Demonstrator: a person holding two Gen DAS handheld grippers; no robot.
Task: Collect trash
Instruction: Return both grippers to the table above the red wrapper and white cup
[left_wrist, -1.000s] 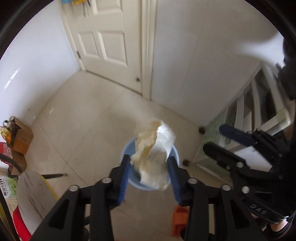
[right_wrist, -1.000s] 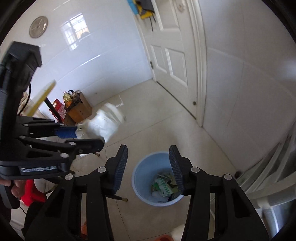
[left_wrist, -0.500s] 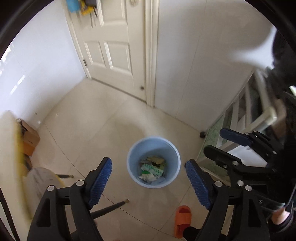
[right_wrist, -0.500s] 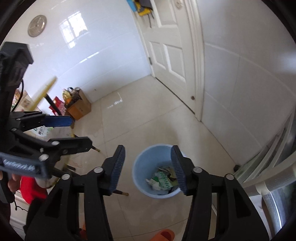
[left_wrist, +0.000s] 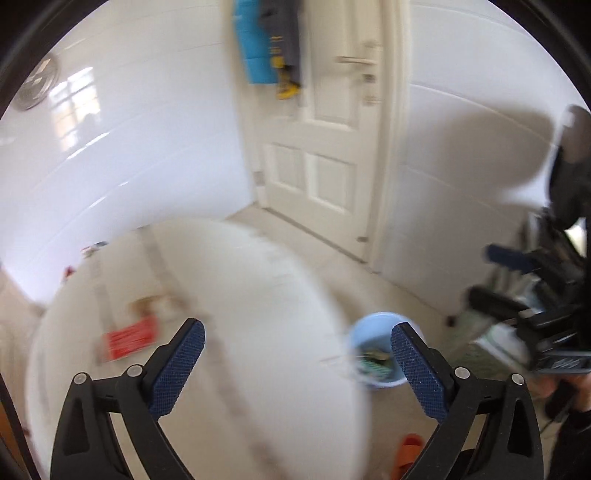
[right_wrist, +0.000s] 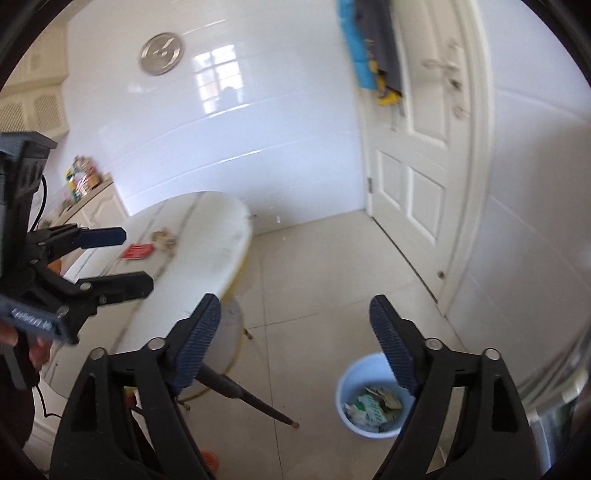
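Note:
A light blue bin stands on the floor with crumpled wrappers inside; it also shows as the bin right of the table in the left wrist view. My left gripper hangs over the round white table, its jaws opening wide with nothing between them. A red packet and a brownish scrap lie on the table, blurred. My right gripper is above the floor between table and bin, jaws opening, empty. The left gripper appears at the left of the right wrist view.
The table has a yellow rim and dark legs. A white panelled door with hanging cloths is at the back. An orange slipper lies on the floor. Cabinets line the left wall.
The left gripper let its crumpled paper drop into the bin, then both grippers opened wider, rose and swung away from the bin toward the table.

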